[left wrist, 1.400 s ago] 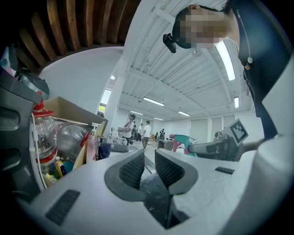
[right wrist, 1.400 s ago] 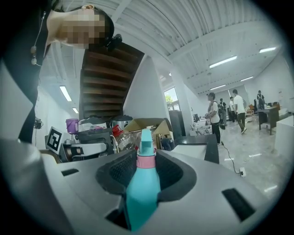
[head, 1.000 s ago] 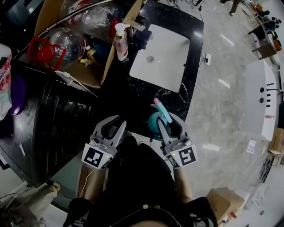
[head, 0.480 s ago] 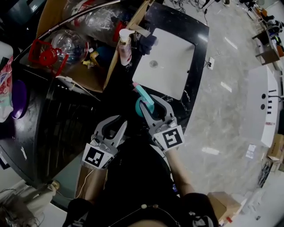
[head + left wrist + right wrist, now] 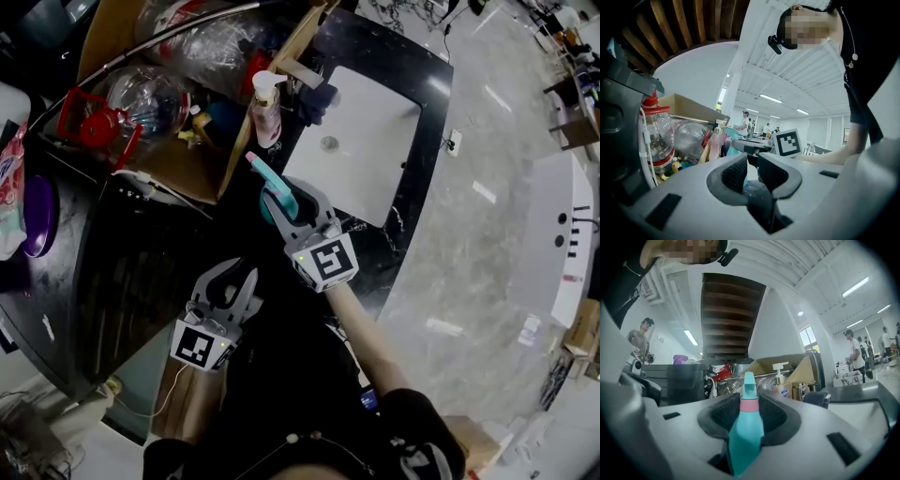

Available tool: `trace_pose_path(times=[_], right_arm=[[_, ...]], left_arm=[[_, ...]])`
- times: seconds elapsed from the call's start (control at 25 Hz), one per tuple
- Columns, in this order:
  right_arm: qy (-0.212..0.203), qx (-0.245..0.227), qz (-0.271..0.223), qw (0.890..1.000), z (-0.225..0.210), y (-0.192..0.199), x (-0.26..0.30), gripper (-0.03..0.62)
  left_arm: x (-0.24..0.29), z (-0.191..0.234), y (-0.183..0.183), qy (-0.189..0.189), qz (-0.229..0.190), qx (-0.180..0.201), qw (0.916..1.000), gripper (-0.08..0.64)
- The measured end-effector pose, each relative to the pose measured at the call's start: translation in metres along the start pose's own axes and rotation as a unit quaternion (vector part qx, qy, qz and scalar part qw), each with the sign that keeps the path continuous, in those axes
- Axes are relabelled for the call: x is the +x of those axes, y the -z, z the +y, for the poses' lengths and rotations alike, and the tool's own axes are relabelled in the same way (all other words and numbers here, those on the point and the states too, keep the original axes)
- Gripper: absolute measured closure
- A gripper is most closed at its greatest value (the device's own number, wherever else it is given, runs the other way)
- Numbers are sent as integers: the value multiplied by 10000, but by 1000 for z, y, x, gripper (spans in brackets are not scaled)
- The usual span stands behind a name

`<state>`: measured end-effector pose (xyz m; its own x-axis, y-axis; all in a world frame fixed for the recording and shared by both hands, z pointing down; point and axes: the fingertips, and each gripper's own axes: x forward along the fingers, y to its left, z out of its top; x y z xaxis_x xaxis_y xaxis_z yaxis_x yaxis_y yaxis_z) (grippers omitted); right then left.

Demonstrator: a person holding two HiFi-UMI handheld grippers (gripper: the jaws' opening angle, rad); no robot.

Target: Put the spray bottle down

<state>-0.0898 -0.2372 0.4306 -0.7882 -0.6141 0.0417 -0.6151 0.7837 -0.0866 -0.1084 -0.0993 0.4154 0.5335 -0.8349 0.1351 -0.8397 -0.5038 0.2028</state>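
Upper centre: white basin (image 5: 375, 159) lies bare, open to you from above.
Upper left: cardboard box (image 5: 202, 169) crammed with bottles (image 5: 150, 89); its wall stands near your spray bottle (image 5: 270, 183).
Box corner: pump bottle (image 5: 265, 112) upright, between box and basin.

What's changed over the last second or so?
The right tongs, still shut on the spray bottle, swung up and left in the head view, from the counter edge below the sink to beside the box. Nothing was grabbed or released. The left tongs stayed low, open and empty.
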Motion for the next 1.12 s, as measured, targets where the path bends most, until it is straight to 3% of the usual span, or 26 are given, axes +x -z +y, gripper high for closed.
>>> trace_pose_path(times=[0.4,0.92,1.12], right_arm=[[152,-107,-225,9996,-17,18,45,457],[61,-179,-623,9979,-17,32,82,457],[-94,-435,-610,9971,-9,36,80,456]], left_arm=[[-6,1,10,-251,124,-55,9996,486],[-9,4,18,-370,245,-78,9990,486],[-11,7,19,-428,224,-166,9987,486]])
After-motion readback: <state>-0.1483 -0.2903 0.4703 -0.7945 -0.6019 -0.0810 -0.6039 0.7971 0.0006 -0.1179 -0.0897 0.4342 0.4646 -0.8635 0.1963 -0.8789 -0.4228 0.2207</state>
